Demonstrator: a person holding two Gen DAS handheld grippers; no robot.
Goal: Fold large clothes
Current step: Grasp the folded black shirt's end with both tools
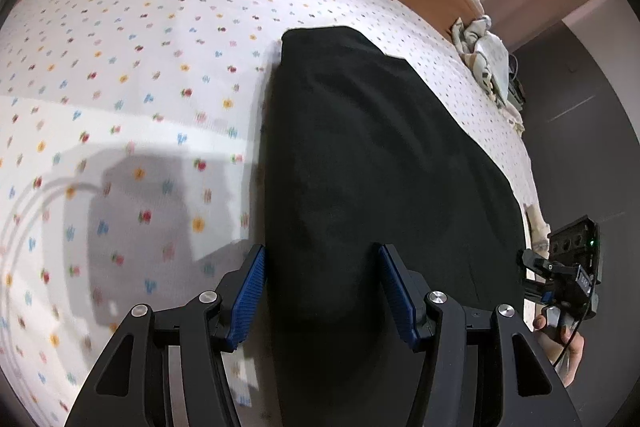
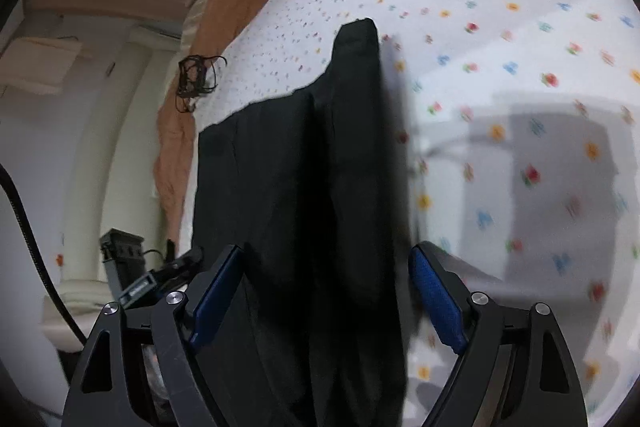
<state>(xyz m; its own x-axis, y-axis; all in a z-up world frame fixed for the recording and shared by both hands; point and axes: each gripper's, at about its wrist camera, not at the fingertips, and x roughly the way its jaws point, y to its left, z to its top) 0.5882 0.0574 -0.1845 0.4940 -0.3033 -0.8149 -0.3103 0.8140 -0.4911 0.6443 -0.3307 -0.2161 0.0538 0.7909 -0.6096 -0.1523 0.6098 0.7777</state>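
So here's where we are, going left to right. On the left there's just the bed sheet (image 1: 140,87), white with little flowers, with our own shadow across it. Then our left gripper (image 1: 322,291), jaws spread wide with nothing in them, straddling the near left edge of the black garment (image 1: 380,167). The garment lies on the bed as a long strip running away from us, already narrowed by the look of it, with a layer overlapping near the far end. Further right we spot our right gripper (image 1: 560,275) by the garment's right edge, hand on the trigger.

From the right wrist view, our right gripper (image 2: 328,291) is also wide open and holding nothing, the cloth sitting between the jaws but not pinched. Motion blur here, so we can't tell how many layers there are.

Our guess: the lengthwise folds are done and we're setting up the crosswise fold. Next move calls for closing both jaws on the near corners, catching every layer, then carrying that end over toward the far end without dragging the stack crooked.
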